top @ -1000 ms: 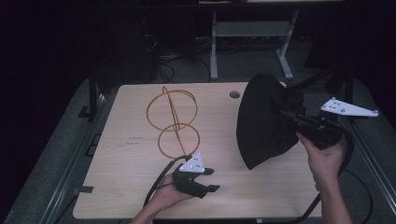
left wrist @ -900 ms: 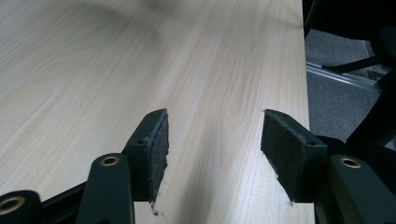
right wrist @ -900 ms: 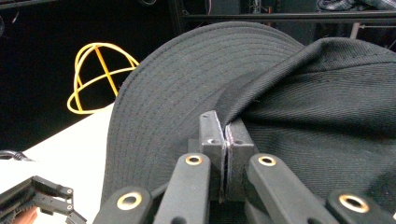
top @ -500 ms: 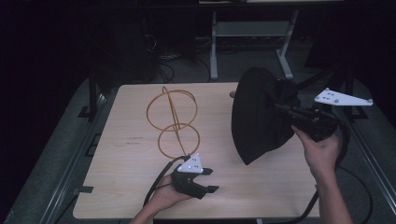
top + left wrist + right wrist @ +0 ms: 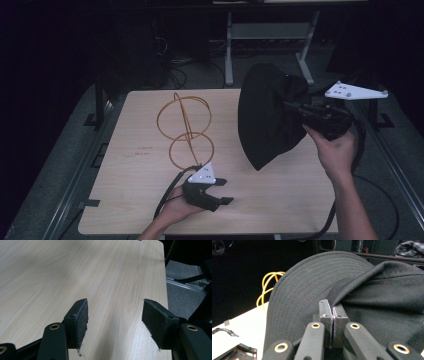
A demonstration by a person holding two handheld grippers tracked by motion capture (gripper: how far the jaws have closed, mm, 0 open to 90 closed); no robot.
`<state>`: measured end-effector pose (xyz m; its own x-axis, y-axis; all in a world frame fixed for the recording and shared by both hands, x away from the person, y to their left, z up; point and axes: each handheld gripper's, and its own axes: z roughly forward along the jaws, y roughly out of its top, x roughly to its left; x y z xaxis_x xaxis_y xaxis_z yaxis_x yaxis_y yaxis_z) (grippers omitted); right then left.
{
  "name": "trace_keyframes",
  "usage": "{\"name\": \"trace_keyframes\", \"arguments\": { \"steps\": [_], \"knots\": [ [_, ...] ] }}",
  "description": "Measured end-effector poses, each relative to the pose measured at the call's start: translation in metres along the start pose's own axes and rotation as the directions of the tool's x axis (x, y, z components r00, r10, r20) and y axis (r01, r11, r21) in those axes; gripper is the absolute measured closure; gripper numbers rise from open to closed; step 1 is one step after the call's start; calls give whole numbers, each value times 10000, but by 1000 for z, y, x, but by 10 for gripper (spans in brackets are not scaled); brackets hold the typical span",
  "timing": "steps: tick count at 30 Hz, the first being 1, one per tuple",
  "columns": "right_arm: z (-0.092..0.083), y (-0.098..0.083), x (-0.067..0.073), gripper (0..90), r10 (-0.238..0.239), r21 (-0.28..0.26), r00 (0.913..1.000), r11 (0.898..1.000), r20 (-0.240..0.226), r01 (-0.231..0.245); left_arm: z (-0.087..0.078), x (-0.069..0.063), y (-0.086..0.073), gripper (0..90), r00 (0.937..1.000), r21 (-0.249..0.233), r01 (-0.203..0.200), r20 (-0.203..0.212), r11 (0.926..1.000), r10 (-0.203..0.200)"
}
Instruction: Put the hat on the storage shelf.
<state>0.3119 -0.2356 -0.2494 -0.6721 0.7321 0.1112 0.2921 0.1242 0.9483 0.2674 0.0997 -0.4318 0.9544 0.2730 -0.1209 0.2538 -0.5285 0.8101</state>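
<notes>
A black cap (image 5: 267, 115) hangs in the air over the table's right side, brim downward. My right gripper (image 5: 290, 106) is shut on the cap's fabric where the brim meets the crown; the right gripper view shows the cap (image 5: 317, 287) pinched tight between the two pads of that gripper (image 5: 333, 312). A yellow wire stand of joined hoops (image 5: 185, 130) stands upright on the table's middle left, apart from the cap, and the stand (image 5: 268, 286) shows again beyond the brim. My left gripper (image 5: 224, 191) rests near the table's front edge, open, with only bare wood between its pads (image 5: 80, 317).
The light wooden table (image 5: 125, 175) has a small hole near its back edge. A metal stand (image 5: 265, 40) and cables lie on the dark floor behind. Rails run along both sides of the table.
My right gripper has carried the cap a little up and to the left, toward the table's middle. The left gripper has stayed where it was.
</notes>
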Motion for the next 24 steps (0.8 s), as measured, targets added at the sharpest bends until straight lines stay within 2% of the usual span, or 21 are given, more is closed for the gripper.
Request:
{"name": "trace_keyframes", "arguments": {
  "steps": [10,13,24],
  "knots": [
    [17,20,9,885,-268,16,9990,9996,-358,269,-1,0,0,370,9999,-66,78,95,9999,-78],
    [24,28,11,885,-300,-16,9982,9996,-513,299,-1,0,-1,370,10000,-35,-18,56,10000,18],
    [37,37,14,885,-342,-60,9963,9994,-789,338,-2,1,-1,370,9999,-98,105,61,9999,-105]
  ]
}}
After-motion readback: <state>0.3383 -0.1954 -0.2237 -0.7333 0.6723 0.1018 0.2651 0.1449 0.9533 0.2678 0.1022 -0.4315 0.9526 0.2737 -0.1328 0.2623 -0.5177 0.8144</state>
